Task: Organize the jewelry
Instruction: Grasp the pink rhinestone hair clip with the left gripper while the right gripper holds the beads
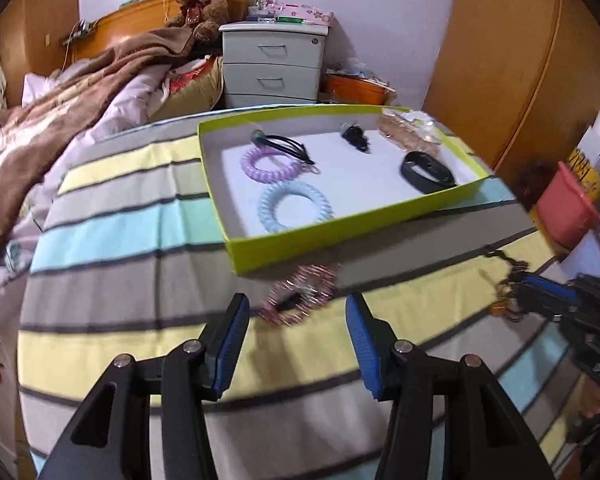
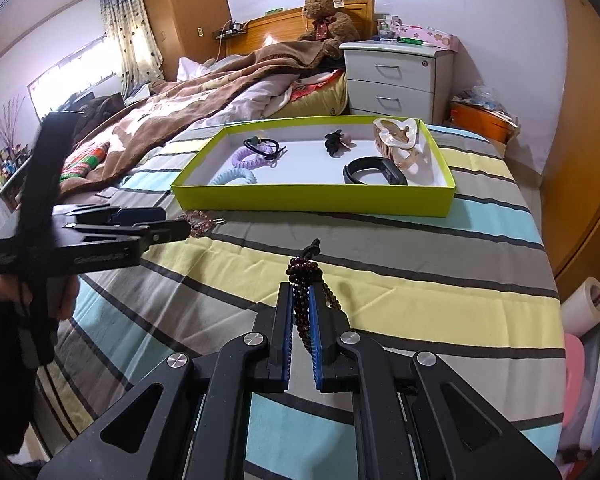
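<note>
1. My right gripper [image 2: 302, 312] is clenched on one dark garnet-coloured beaded bracelet [image 2: 300, 280], lifted over the striped bedspread [image 2: 420, 304].
2. My left gripper [image 1: 296, 316] stands released, nothing between its two blue pads; one pink glittery bracelet [image 1: 300, 294] lies just beyond them, too blurred to read closely.
3. The lime-green cardboard tray [image 2: 312, 198] sits farther up the bed, holding two spiral hair ties, lilac [image 1: 266, 165] and pale blue [image 1: 296, 206], and one black wristband [image 1: 426, 171].
</note>
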### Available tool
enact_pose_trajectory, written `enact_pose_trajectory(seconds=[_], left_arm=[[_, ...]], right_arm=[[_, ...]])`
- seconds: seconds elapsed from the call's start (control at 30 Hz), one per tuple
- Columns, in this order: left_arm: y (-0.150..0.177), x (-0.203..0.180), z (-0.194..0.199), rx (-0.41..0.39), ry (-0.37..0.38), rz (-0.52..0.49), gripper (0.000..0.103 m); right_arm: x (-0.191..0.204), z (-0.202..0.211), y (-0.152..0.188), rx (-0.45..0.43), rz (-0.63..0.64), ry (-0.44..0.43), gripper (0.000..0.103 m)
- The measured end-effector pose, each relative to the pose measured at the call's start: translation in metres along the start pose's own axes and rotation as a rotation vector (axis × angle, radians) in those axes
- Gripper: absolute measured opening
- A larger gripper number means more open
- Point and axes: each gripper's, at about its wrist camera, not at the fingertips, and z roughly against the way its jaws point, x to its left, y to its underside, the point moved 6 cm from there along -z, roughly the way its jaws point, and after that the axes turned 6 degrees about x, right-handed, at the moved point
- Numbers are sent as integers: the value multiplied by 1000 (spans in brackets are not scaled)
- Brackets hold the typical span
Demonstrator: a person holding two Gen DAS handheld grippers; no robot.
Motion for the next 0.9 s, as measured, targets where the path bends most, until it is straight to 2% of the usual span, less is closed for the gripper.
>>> enact_pose_trajectory(seconds=[0.07,0.1,0.2,0.27,0.37,0.57,0.63,0.7,0.9], left_arm=[[-1,4,-5,13,-61,-20,52],[-2,2,-7,12,-64,-44,52],[-3,-4,-17,34,-14,-78,52],[-4,-6,-19,34,-32,-94,52],[-6,-16,-21,28,-12,-129,52],[-7,-20,-21,25,2,-132,52],[-6,-21,-21,22,4,-130,49],[-6,-22,-20,20,5,-132,38],[-5,-27,-19,25,4,-148,37]], right_arm=[[0,-1,0,2,1,-1,8],[1,-1,0,2,1,-1,8],[1,-2,0,3,2,-4,8],[3,-1,2,3,2,-6,8],[3,-2,2,4,1,-8,8],[3,-2,3,5,0,-10,8],[3,-3,3,5,-1,-10,8],[3,-3,3,5,-2,-12,8],[2,-5,3,5,-5,-13,8]])
